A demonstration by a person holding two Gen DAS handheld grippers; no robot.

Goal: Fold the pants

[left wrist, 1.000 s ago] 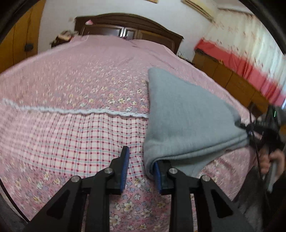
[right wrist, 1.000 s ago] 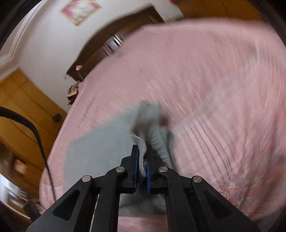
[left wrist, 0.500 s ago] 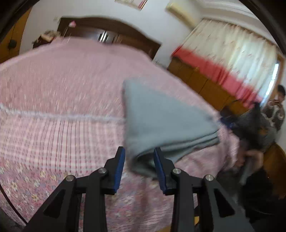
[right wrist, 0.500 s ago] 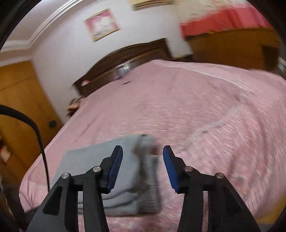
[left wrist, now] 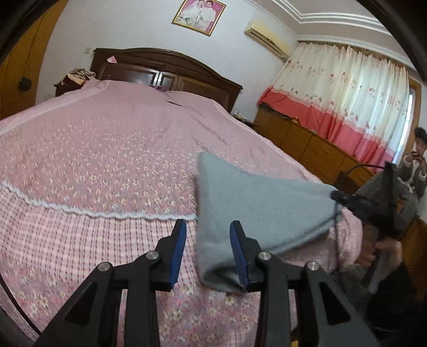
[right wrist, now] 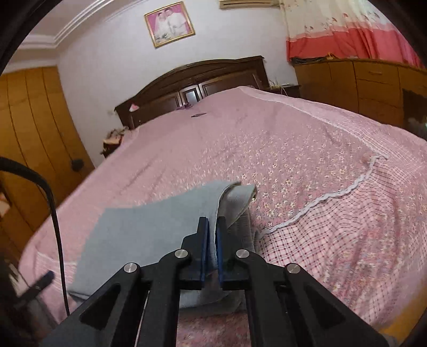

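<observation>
Fingers (right wrist: 210, 227) on your right gripper clench the pants (right wrist: 149, 229); your left fingers (left wrist: 179, 240) stand released beside the pants, over the bed (left wrist: 93, 149).

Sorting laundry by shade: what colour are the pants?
Plain grey-blue pants, clearest in the left wrist view.

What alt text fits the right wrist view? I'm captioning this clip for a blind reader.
The right gripper is shut on an edge of the folded grey pants, which lie on a pink floral bedspread. Behind stand a dark wooden headboard and a framed portrait on the wall.
</observation>
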